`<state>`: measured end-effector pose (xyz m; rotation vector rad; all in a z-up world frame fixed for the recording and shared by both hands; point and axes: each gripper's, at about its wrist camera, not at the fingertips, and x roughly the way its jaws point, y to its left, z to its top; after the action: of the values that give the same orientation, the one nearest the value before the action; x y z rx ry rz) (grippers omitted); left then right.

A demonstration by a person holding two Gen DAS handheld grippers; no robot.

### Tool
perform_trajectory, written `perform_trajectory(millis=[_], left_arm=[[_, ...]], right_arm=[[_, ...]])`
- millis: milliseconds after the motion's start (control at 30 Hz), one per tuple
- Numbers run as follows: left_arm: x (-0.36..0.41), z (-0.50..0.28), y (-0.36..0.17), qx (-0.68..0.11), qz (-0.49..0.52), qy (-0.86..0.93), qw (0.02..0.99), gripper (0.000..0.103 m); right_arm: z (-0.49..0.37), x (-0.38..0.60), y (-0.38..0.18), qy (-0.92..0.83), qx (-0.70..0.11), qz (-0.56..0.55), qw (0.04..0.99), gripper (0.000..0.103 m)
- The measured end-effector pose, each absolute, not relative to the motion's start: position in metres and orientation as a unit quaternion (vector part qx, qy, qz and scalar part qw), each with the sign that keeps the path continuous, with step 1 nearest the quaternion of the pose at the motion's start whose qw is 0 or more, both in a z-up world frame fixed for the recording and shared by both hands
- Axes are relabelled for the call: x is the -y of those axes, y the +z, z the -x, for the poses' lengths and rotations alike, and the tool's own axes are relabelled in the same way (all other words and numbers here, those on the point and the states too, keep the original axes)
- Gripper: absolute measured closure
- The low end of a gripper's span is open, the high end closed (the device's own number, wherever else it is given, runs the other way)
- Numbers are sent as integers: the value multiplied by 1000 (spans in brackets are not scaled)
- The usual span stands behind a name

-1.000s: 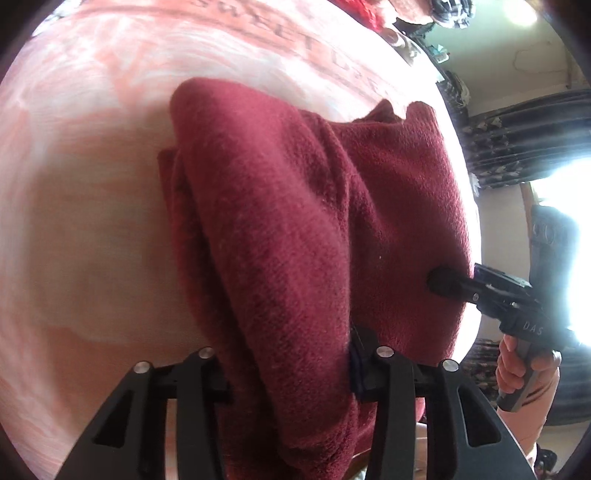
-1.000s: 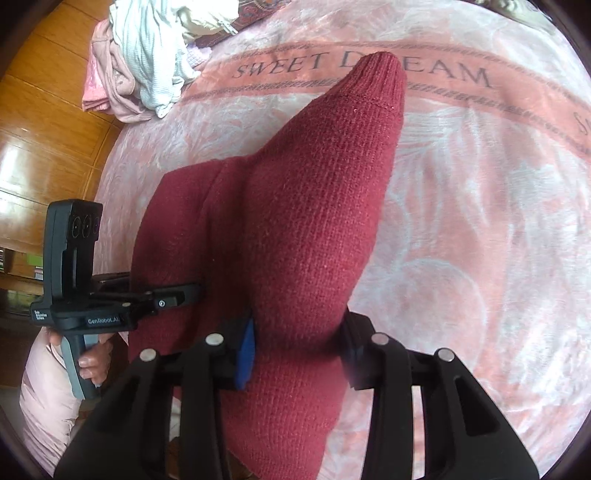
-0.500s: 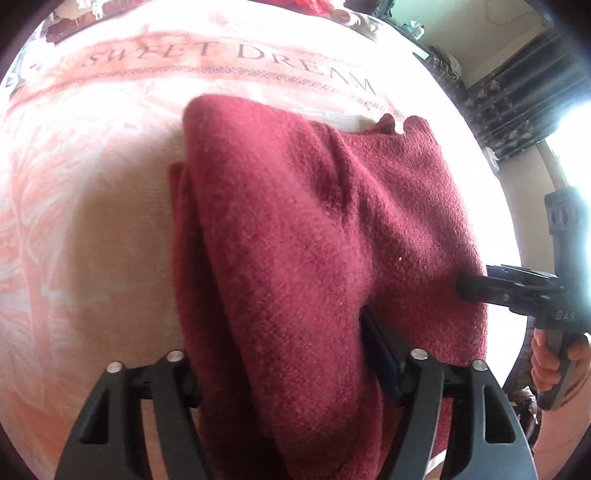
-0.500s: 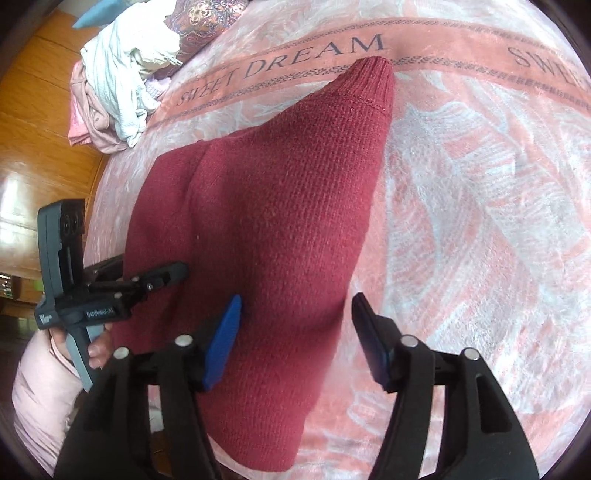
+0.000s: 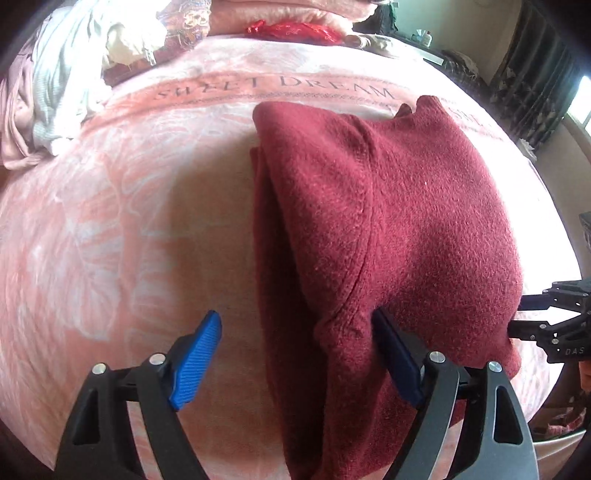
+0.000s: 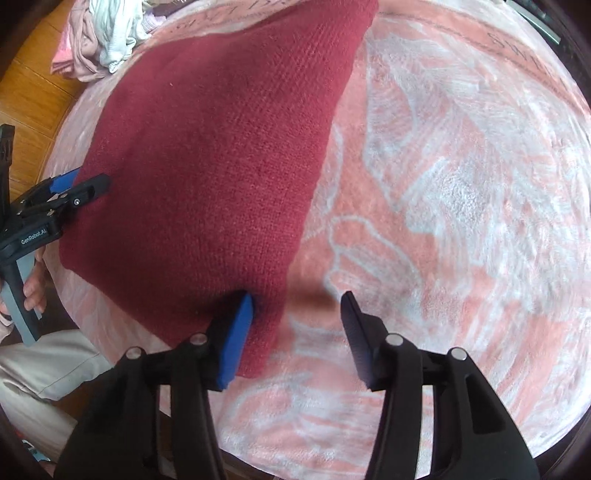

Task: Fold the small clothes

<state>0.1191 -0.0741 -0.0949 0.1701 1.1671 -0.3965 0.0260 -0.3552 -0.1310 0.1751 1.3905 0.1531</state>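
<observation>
A dark red knit sweater (image 5: 388, 221) lies folded on the pink blanket (image 5: 129, 221). My left gripper (image 5: 299, 350) hovers over its near edge with the jaws opening. The left pad is clear of the cloth and the right one rests against a fold, so nothing is pinched. In the right wrist view the sweater (image 6: 207, 155) fills the left half. My right gripper (image 6: 295, 332) hangs low over its near right corner, jaws closing. Its left pad touches the knit edge, its right pad is over bare blanket (image 6: 461, 203). Each gripper shows in the other's view: the right gripper (image 5: 546, 317) and the left gripper (image 6: 74, 188).
A heap of pale clothes (image 5: 55, 92) lies at the blanket's far left corner, and the same heap of clothes (image 6: 107, 33) shows in the right wrist view. A red cloth (image 5: 295, 29) sits by the pillows. Wooden floor (image 6: 29, 92) and a person's trouser leg (image 6: 44, 369) border the bed's left side.
Both grippers were shut on raised folds of the sweater and have let go. It now lies flatter. The left jaws kept widening. The right jaws opened wide, then narrowed as that gripper sank toward the corner.
</observation>
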Motion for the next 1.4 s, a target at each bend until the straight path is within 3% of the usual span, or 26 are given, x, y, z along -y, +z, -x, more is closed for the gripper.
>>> perform_trajectory(millis=[67, 133, 267, 400, 667, 967, 1400], left_arm=[[78, -118, -86, -542, -85, -183, 816, 20], [77, -112, -71, -541, -86, -159, 821, 20], [77, -92, -51, -554, -42, -139, 820, 19], [84, -60, -33, -545, -86, -139, 822, 15], [85, -23, -13, -499, -145, -121, 846, 11], [74, -22, -4, -473, -132, -77, 868, 11], [84, -25, -17, -491, -138, -93, 855, 11]], right_arm=[[-20, 355, -110, 39, -621, -69, 780, 58], [-11, 355, -86, -16, -597, -59, 800, 43], [12, 341, -48, -49, -558, -82, 825, 38], [35, 312, -29, -70, -531, -68, 842, 30], [50, 302, -43, -96, -527, -86, 840, 30], [45, 294, -45, -100, -511, -65, 851, 30], [40, 296, -56, -102, -526, -73, 841, 25]])
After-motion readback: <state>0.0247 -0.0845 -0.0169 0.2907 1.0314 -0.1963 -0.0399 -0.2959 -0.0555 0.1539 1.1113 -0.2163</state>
